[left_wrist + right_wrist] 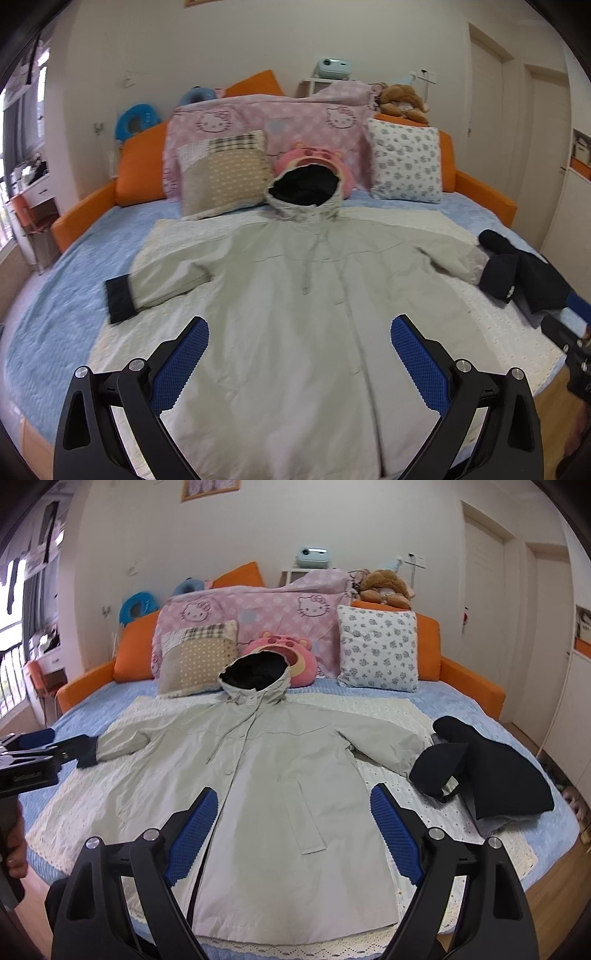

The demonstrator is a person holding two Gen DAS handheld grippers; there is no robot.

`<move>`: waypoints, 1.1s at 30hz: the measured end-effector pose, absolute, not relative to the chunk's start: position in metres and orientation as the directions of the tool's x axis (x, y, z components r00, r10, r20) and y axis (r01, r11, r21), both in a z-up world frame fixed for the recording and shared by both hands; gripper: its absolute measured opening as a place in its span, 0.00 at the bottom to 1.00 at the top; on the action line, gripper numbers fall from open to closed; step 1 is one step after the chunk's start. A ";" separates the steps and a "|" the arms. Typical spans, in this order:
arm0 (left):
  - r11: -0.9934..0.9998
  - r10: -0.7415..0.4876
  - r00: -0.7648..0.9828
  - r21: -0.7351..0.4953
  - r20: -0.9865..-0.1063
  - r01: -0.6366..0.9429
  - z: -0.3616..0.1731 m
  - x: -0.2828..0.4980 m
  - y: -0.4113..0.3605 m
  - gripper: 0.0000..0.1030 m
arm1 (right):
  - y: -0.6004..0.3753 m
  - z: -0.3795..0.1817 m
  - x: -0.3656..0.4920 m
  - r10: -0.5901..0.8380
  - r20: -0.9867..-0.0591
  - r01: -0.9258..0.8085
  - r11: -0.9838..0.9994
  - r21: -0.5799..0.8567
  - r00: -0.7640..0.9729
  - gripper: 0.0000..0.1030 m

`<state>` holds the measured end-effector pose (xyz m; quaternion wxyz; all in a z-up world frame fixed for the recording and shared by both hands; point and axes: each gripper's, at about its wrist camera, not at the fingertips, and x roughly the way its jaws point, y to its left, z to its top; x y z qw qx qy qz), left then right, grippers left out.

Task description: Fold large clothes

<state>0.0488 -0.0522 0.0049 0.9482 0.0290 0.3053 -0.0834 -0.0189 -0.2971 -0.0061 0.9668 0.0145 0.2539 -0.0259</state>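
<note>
A pale grey-green hooded coat (295, 314) lies flat and face up on the bed, sleeves spread, dark-lined hood (304, 188) toward the pillows. Its dark left cuff (120, 299) lies on the blue cover. The coat also shows in the right wrist view (280, 794). My left gripper (299, 328) is open and empty, held above the coat's lower middle. My right gripper (293, 797) is open and empty, above the coat's lower right half. The left gripper shows at the left edge of the right wrist view (33, 753).
A dark garment (491, 771) lies bunched at the coat's right sleeve end. A white lace sheet (461, 812) lies under the coat on the blue bed cover (55, 314). Pillows (406, 166) and plush toys (314, 158) stand against the orange headboard (140, 173).
</note>
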 end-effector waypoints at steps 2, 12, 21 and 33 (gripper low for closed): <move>0.978 -0.177 0.794 -0.016 -0.581 0.206 0.003 0.063 -0.067 0.97 | -0.310 -0.010 -0.016 -0.045 -0.496 0.071 0.997 0.033 0.867 0.81; 0.913 -0.402 0.733 -0.174 -0.549 0.370 -0.039 0.146 -0.158 0.97 | -0.385 -0.042 -0.008 -0.138 -0.492 0.196 0.978 0.067 0.859 0.81; 0.930 -0.322 0.690 -0.079 -0.648 0.360 -0.090 0.247 -0.257 0.97 | -0.459 -0.084 0.025 -0.202 -0.511 0.246 0.969 0.019 0.836 0.81; 0.892 -0.293 0.634 0.035 -0.715 0.452 -0.166 0.349 -0.380 0.97 | -0.570 -0.118 0.102 -0.040 -0.571 0.176 0.967 0.184 0.820 0.81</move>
